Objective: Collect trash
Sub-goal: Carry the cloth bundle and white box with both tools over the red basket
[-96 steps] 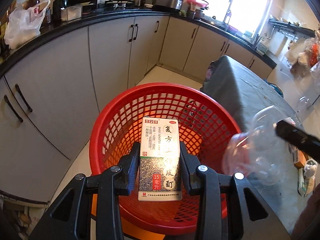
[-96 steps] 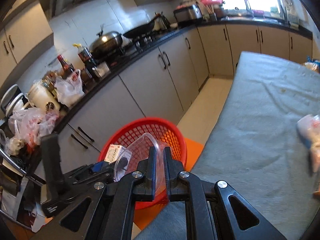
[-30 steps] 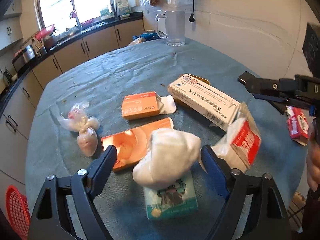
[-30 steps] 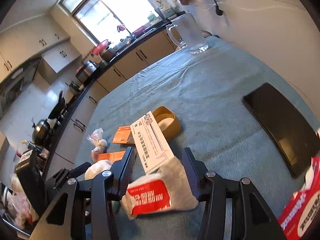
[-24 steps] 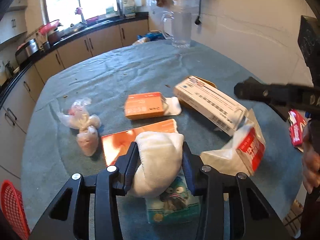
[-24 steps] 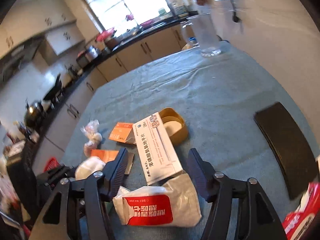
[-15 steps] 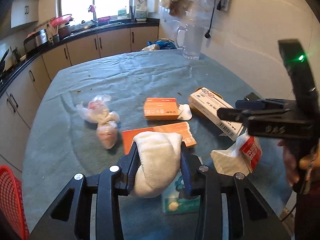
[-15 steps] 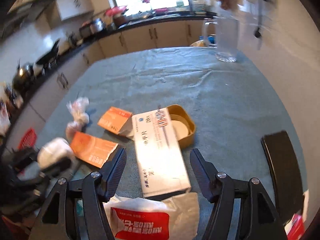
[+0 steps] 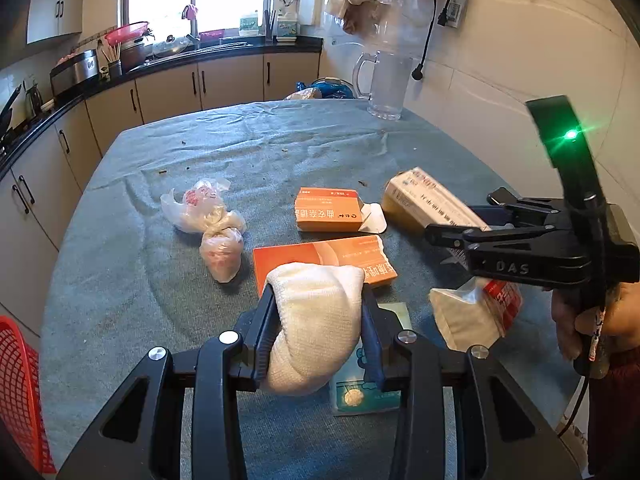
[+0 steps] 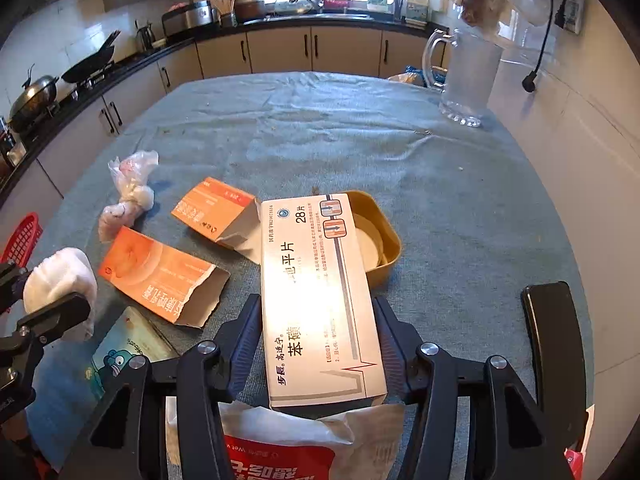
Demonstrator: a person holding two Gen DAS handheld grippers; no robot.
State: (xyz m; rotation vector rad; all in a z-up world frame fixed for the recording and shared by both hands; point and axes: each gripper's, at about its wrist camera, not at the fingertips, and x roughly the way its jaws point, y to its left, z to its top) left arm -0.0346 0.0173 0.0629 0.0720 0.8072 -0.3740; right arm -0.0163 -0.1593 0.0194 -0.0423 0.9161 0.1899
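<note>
The left tongs (image 9: 318, 320) are clamped on a wad of white paper towel (image 9: 316, 320), lifted just off the table (image 9: 120, 264), presumably bound for the red basket (image 9: 18, 392) beside the table's edge. The right tongs (image 10: 316, 344) straddle a long white medicine box (image 10: 320, 300) that leans on a shallow yellow dish (image 10: 384, 240); their jaws have just been closing and sit against its long sides, an easy span. Orange cartons (image 10: 156, 276) and knotted plastic bags (image 9: 212, 224) still lie on the cloth.

orange boxes (image 9: 326, 215): 2 | white box (image 10: 320, 300): 1 | knotted bags (image 9: 212, 224): 2 | glass jug (image 9: 386, 88): 1
</note>
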